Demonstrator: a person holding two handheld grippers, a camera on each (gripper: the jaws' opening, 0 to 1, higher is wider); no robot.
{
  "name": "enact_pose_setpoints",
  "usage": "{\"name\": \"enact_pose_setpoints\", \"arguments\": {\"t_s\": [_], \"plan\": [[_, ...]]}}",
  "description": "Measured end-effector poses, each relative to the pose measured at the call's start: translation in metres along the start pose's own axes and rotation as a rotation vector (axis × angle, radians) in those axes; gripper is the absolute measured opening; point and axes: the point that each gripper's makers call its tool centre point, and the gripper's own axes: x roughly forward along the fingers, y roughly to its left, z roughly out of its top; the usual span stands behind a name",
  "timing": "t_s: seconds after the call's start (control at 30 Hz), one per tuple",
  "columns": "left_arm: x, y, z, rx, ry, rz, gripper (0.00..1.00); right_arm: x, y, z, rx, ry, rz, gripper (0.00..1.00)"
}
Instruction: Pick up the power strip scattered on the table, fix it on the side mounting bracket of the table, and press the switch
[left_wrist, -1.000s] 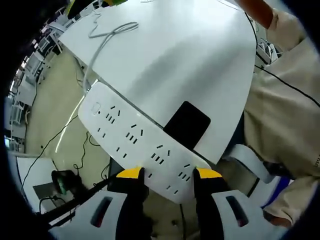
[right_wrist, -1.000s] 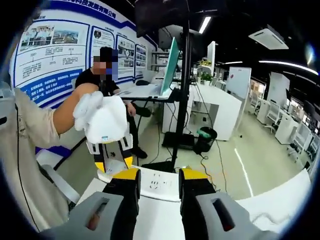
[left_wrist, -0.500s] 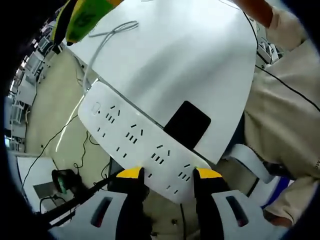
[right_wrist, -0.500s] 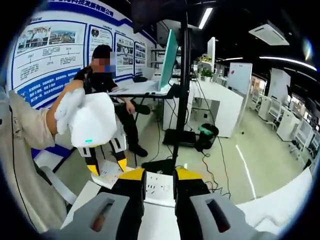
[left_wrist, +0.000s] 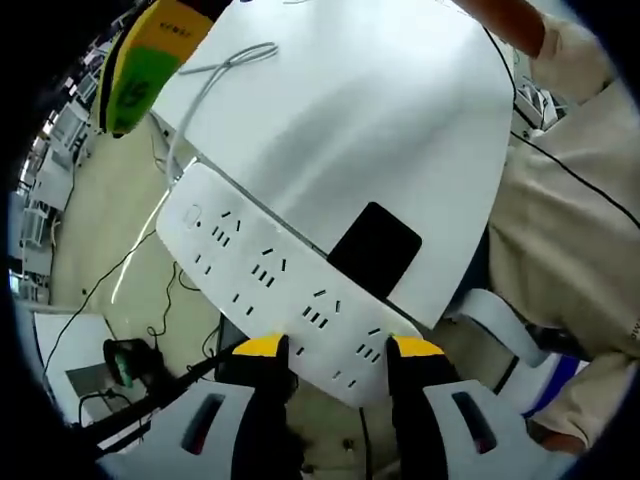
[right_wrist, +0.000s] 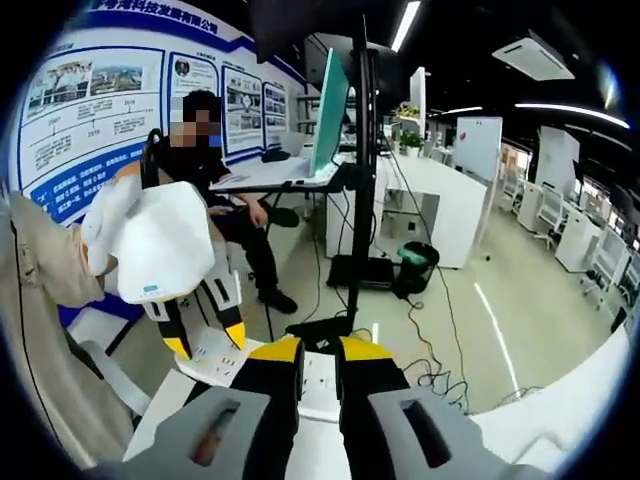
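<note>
- We see the white power strip (left_wrist: 280, 280) lying along the edge of the table (left_wrist: 380, 110).
- Our left gripper (left_wrist: 338, 348) holds its near end tight.
- Our right gripper (right_wrist: 318, 352) is almost closed, above the strip's far end, holding nothing.

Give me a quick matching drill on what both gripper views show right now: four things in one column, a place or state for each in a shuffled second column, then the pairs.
Things:
1. power strip
2. black patch
3. white cable
4. right gripper

Places or states:
A. looped on the tabletop far from the left gripper
B. flat on the table beside the strip's long edge
C. jaws nearly together over one end of the strip
D. along the table edge, one end between yellow-tipped jaws

Pairs: 1-D, 2-B, 3-A, 4-C
</note>
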Motion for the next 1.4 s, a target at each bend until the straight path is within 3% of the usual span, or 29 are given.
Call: {"name": "enact_pose_setpoints", "arguments": {"t_s": [0.17, 0.5, 0.87, 0.93, 1.03, 1.23, 1.4], "plan": [[0.000, -0.002, 0.001, 0.000, -0.009, -0.001, 0.44, 0.003, 0.001, 0.001, 0.000, 0.004, 0.006, 0.06], [0.000, 0.011, -0.004, 0.002, -0.020, -0.004, 0.44, 0.016, -0.002, -0.006, 0.020, 0.027, 0.008, 0.00], [0.000, -0.002, -0.002, 0.011, -0.027, -0.005, 0.44, 0.030, -0.005, -0.017, 0.022, 0.078, 0.003, 0.00], [0.000, 0.000, -0.002, 0.009, -0.028, -0.004, 0.43, 0.033, -0.008, -0.021, 0.025, 0.100, -0.013, 0.00], [0.000, 0.002, -0.001, 0.004, -0.028, -0.004, 0.43, 0.037, -0.012, -0.035, 0.006, 0.183, -0.053, 0.00], [0.000, 0.004, 0.000, 0.002, -0.037, -0.004, 0.43, 0.040, -0.008, -0.044, 0.009, 0.227, -0.046, 0.00], [0.000, 0.003, 0.000, 0.000, -0.038, -0.003, 0.43, 0.044, -0.010, -0.056, 0.058, 0.309, -0.034, 0.00]]}}
